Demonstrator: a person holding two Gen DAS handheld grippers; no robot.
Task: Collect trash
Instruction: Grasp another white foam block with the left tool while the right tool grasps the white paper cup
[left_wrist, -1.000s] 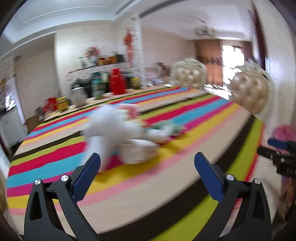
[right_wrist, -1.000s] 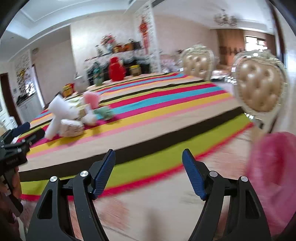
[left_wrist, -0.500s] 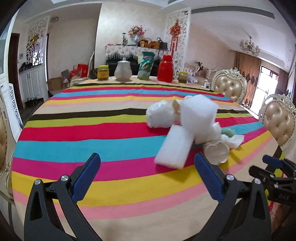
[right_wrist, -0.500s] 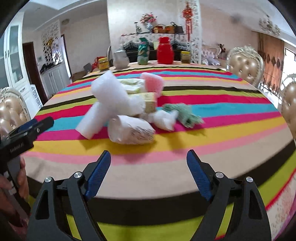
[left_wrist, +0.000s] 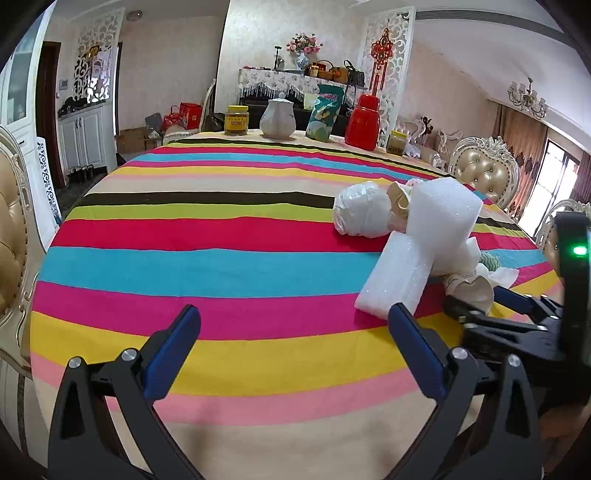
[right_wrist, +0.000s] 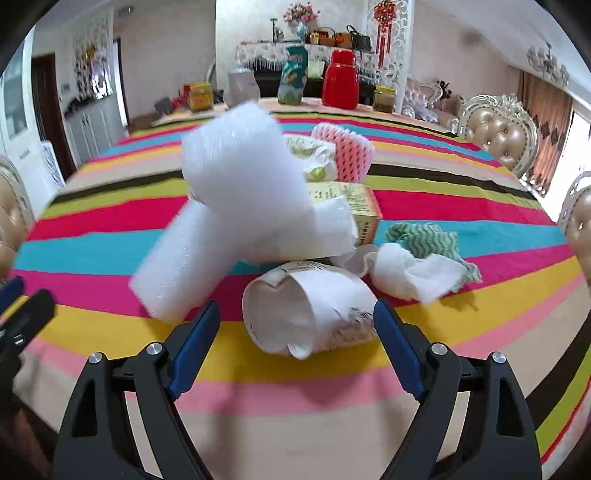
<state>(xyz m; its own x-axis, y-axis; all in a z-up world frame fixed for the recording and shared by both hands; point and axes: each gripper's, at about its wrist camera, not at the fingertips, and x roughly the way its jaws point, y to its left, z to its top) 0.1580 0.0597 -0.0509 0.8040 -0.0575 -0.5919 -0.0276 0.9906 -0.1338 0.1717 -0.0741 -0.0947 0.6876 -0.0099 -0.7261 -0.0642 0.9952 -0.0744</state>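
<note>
A pile of trash lies on the striped tablecloth (left_wrist: 221, 266). It holds white foam blocks (right_wrist: 243, 206) (left_wrist: 424, 258), a crumpled paper cup (right_wrist: 310, 310) (left_wrist: 471, 290), white tissue (right_wrist: 413, 275), a green wavy cloth (right_wrist: 424, 240), a yellow carton (right_wrist: 351, 199), a pink foam net (right_wrist: 347, 147) and a white plastic bag (left_wrist: 360, 214). My right gripper (right_wrist: 295, 339) is open, its fingers either side of the paper cup, just short of it. My left gripper (left_wrist: 295, 347) is open and empty, left of the pile. The right gripper also shows in the left wrist view (left_wrist: 517, 317).
At the table's far edge stand a yellow jar (left_wrist: 236, 120), a white teapot (left_wrist: 277, 118), a green bag (left_wrist: 325, 112), a red thermos (left_wrist: 364, 122) and a small jar (left_wrist: 395, 142). Padded gold chairs (left_wrist: 484, 173) (left_wrist: 11, 236) ring the table.
Both grippers swung from the table's right edge to face the pile and moved closer. The right gripper now brackets the paper cup. Both stayed open.
</note>
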